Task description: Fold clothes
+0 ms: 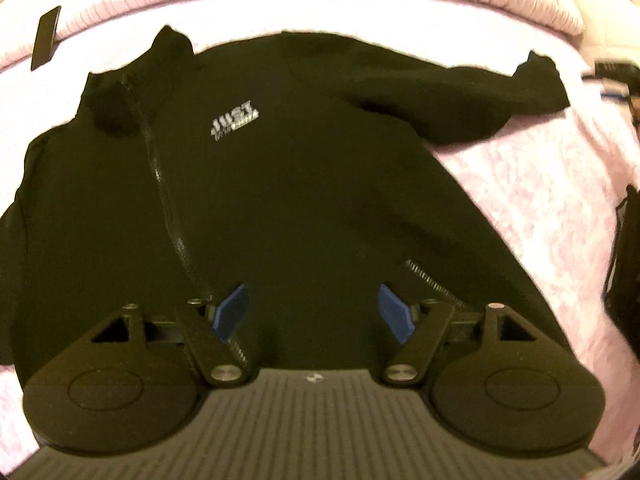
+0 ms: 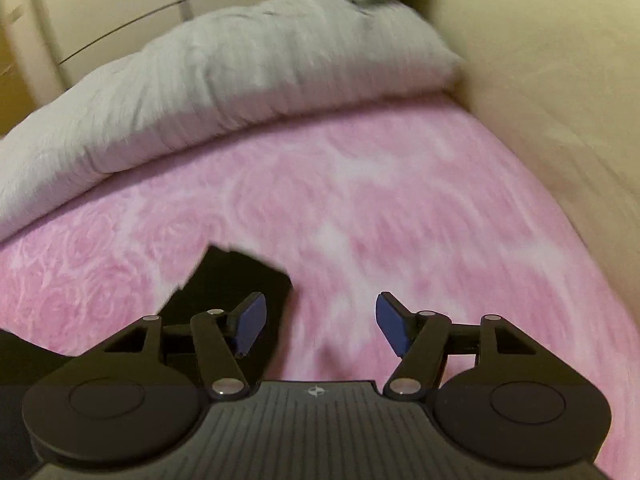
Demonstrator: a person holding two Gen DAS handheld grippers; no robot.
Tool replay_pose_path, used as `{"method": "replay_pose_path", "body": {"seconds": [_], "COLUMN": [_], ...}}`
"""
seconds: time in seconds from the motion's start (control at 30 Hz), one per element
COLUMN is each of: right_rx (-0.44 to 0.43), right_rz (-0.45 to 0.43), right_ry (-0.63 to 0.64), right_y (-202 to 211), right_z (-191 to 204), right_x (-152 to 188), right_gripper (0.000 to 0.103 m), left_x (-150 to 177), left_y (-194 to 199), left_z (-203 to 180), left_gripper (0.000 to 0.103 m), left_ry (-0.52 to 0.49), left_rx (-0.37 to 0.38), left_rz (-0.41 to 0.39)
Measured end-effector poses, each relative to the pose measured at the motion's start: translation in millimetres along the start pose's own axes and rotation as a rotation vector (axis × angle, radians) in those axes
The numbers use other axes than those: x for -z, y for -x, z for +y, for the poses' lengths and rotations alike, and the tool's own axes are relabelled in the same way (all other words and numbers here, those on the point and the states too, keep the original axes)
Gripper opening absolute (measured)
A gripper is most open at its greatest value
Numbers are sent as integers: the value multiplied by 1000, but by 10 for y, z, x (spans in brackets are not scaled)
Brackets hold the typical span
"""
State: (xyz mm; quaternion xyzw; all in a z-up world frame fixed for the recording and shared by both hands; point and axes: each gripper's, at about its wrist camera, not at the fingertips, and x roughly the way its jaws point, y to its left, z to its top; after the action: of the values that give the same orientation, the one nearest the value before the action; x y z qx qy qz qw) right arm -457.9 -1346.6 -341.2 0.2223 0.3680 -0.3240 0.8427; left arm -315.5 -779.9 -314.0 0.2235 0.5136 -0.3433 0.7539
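While the black zip jacket (image 1: 280, 184) lies spread flat on the pink bed cover (image 1: 532, 208), the left tool (image 1: 314, 312) hovers over its near hem, fingers apart and empty. The right tool (image 2: 320, 326) (blurred view) is likewise spread wide above bare cover, a black sleeve cuff (image 2: 240, 276) just left of it.

The left gripper (image 1: 314, 312) has its jaws spread wide, holding nothing. The right gripper (image 2: 320, 326) is likewise spread and empty.
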Motion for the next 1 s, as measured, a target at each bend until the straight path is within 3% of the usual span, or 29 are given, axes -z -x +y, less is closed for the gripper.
{"method": "replay_pose_path", "body": {"seconds": [0.1,0.17,0.2,0.27,0.33,0.5,0.57,0.67,0.7,0.73,0.8,0.87,0.9,1.0], "right_rx": [-126,-134,-153,-193,-205,-139,-163,-203,-216,-229,-188,-145,-132,-124], "right_rz": [126,192,237,316,354,398,279,86,22,-42,-112,-131,-112,-30], "right_ry": [85,87,24,-133,-277,-791,-706,-536,-478,-420,-168,131,304,833], "right_y": [-337,-488,-545,-599,-530,83,210,378,434,490,509,469,459,459], "right_z": [-2,1,-28,-80,-103,-317,-146,142,237,333,551,714,764,868], "right_x": [-111,-99,-81,-37,0,-51,-320,-751,-895,-1038,-1121,-997,-832,-237], "right_gripper": [65,67,67,36,15,10,21,30,44,48,50,57,64,69], "left_x": [98,153,165,176,138,-49,-108,-151,-159,-160,-124,-75,-52,7], "left_y": [-71,-121,-147,-163,-158,-112,-105,-120,-123,-123,-103,-103,-113,-171], "left_z": [-1,-41,-56,-99,-129,-150,-151,-159,-165,-174,-181,-172,-163,-123], "left_gripper": [69,69,69,69,69,70,71,71,71,71,71,71,71,71], "left_ry": [2,0,-1,-6,-8,-6,-6,-1,-1,-1,-1,-3,-1,16], "left_rx": [-6,-6,-5,-4,1,13,15,18,18,19,24,24,22,17], "left_rz": [37,61,69,76,69,33,21,13,11,11,13,20,26,45]}}
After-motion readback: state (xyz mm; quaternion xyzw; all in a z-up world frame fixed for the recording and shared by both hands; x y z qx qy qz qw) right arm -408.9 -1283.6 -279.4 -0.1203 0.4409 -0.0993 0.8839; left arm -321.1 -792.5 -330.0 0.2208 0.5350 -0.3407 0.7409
